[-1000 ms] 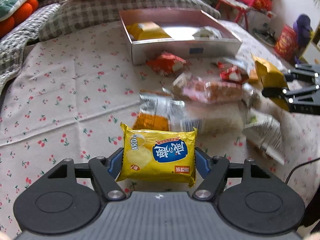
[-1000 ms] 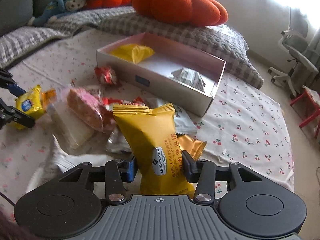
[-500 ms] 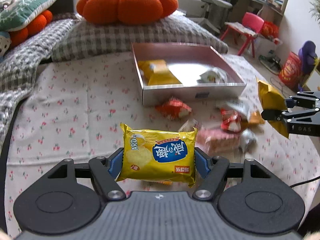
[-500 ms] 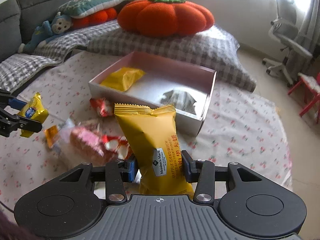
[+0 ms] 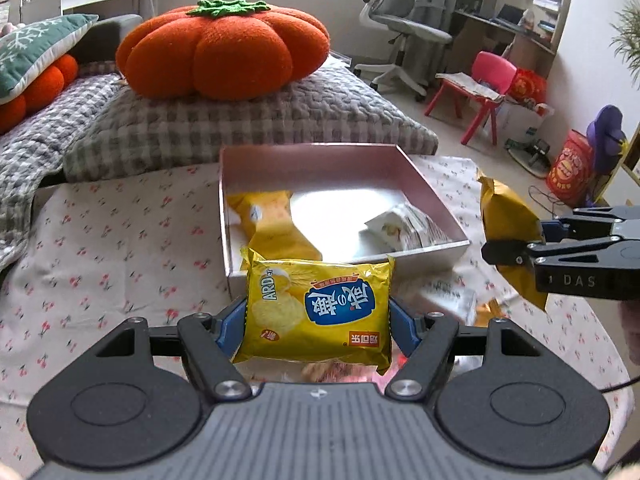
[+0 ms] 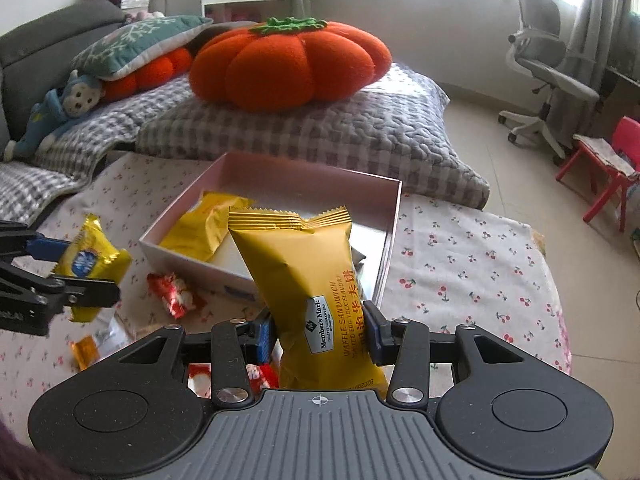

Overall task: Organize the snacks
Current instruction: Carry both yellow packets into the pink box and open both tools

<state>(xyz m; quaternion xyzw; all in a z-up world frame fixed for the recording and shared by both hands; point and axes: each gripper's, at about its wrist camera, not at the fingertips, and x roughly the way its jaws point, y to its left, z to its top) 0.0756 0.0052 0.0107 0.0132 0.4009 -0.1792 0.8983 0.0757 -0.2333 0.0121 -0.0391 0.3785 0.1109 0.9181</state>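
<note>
Snacks in two grips, both off the cloth and in front of the shallow pink-walled cardboard box [image 5: 434, 200].

Left gripper [image 5: 318, 318]: blue pads pinching the short ends of a flat yellow crisp packet with a blue label [image 5: 320, 314], label upside down in the left wrist view, packet lying crosswise between the fingers, level with the box's near wall.

Right gripper [image 6: 318, 332]: fingers pressed into the sides of a tall golden-yellow waffle sandwich pouch [image 6: 304, 280], crimped top edge up, pouch leaning a little leftward, its top overlapping the box's open mouth in the right wrist view.

Inside the box: a yellow wrapped snack [image 5: 272, 224] along the left side, a white crinkled packet [image 5: 404, 226] toward the right, bare pale floor between them.

On the white cherry-print cloth [image 5: 120, 248], near the box's front wall: a small red-and-white wrapped sweet [image 6: 174, 294], a small orange foil piece [image 6: 86, 352], further wrappers partly hidden behind both grippers and too blurred to name.

Beyond the box: grey checked quilted cushion [image 6: 320, 132] carrying a big plush orange pumpkin pillow [image 6: 288, 64]. Far right: white office chair [image 6: 548, 76] and red child's chair [image 6: 608, 168] on a tiled floor.
</note>
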